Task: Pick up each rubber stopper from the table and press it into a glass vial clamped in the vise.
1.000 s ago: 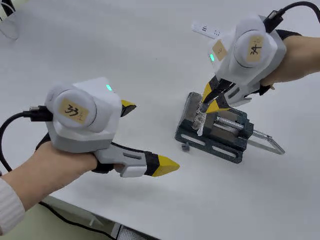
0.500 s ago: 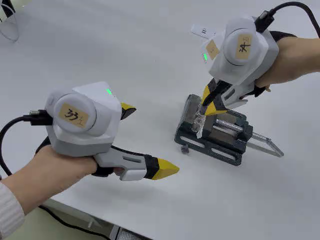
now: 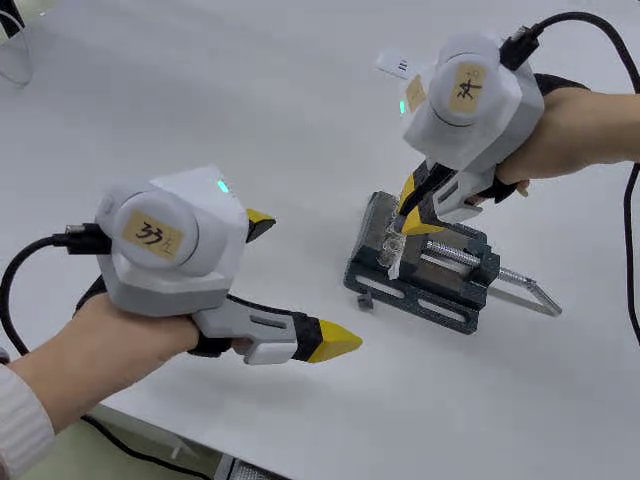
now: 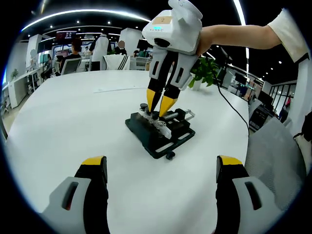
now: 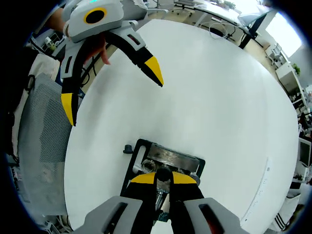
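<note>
On the left, the left gripper (image 3: 297, 282) hovers above the white table (image 3: 300, 120), its fingers spread wide apart with nothing between them. To the right, the right gripper (image 3: 412, 210) points down over a dark vise (image 3: 425, 295), its fingers nearly closed around a small dark stopper (image 5: 163, 174). Just below those fingertips, a glass vial (image 3: 392, 245) stands upright, clamped in the vise, well apart from the left fingers

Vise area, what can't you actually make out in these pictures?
- Glass vial mouth: head view, the right claw covers it; whether the rubber stopper is seated is unclear.
- Small dark piece beside the vise: too small to tell stopper from vise part.
- Vise's far end: right gripper view, hidden behind the claw's own body.
</note>
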The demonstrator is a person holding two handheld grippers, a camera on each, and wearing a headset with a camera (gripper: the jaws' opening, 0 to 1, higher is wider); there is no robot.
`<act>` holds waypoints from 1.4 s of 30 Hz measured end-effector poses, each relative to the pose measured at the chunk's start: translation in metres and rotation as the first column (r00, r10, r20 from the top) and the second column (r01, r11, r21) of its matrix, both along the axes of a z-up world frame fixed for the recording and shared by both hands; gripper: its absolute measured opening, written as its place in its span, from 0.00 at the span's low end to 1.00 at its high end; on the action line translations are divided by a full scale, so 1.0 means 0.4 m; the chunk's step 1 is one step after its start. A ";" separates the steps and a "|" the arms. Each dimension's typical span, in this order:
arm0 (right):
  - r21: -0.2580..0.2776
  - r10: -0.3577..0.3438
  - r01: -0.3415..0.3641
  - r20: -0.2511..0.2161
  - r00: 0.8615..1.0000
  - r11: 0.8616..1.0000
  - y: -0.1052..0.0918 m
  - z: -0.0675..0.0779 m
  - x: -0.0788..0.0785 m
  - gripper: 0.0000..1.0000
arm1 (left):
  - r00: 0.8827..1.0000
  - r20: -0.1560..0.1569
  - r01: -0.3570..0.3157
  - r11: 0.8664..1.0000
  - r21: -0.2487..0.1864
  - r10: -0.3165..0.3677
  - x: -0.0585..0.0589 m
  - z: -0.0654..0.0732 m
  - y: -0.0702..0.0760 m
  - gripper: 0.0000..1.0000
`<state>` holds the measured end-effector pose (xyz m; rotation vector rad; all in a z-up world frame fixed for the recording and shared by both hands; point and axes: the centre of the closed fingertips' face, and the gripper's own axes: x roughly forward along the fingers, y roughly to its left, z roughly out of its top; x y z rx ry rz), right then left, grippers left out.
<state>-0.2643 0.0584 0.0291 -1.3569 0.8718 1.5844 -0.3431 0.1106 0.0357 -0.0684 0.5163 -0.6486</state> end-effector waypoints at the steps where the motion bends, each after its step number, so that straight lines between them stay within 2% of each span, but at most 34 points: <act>1: 0.002 0.001 -0.001 0.002 1.000 1.000 -0.001 0.000 0.000 0.03 | 1.000 0.001 -0.001 1.000 0.001 0.001 0.001 0.001 0.000 0.92; 6: 0.024 -0.006 0.006 -0.003 1.000 1.000 -0.003 0.001 0.001 0.04 | 1.000 0.002 -0.004 1.000 -0.001 0.004 0.001 0.002 0.003 0.91; 10: 0.041 0.030 -0.031 0.005 1.000 0.999 -0.004 0.002 0.003 0.05 | 1.000 0.004 -0.007 1.000 -0.001 0.007 0.002 0.004 0.005 0.91; 42: 0.062 0.036 -0.036 0.003 0.999 0.997 -0.005 0.010 0.008 0.11 | 1.000 -0.001 -0.001 1.000 -0.005 0.001 0.004 0.008 -0.008 0.90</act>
